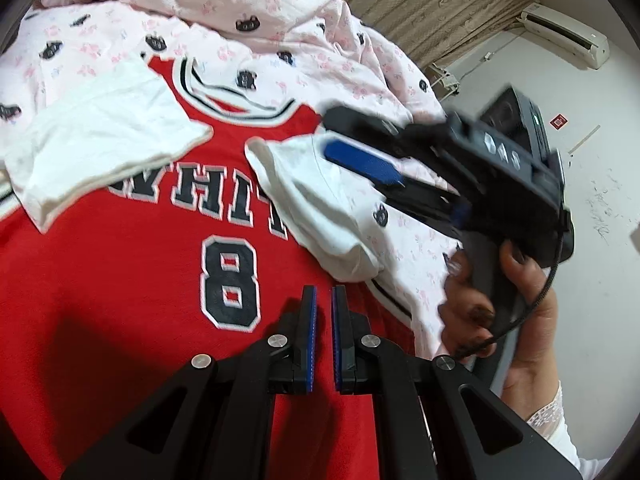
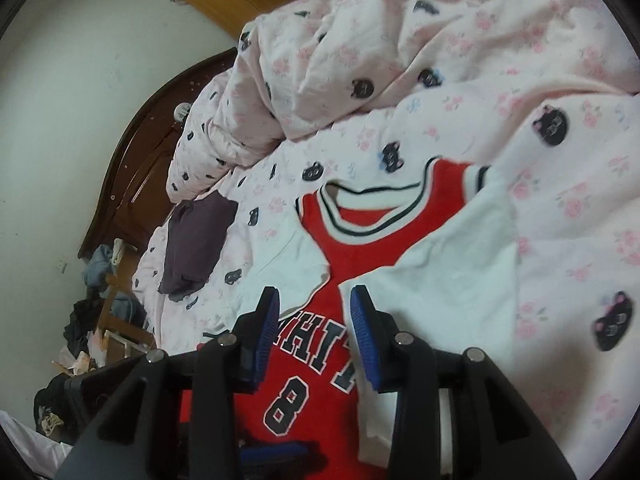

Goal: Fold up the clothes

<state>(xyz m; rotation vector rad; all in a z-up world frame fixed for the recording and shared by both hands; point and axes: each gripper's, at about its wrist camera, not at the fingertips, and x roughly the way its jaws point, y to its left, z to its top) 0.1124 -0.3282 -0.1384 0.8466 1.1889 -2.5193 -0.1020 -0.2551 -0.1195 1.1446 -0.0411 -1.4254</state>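
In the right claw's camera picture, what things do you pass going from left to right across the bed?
Dark wooden headboard → purple garment → red jersey → white sleeve → pink bedsheet with black cat faces.

The red shirt lies flat on the bed, with open room above its middle. The bunched blanket is a big lump at the far side. The right gripper and the hand fill the space over one white sleeve. A purple cloth lies off to the side.
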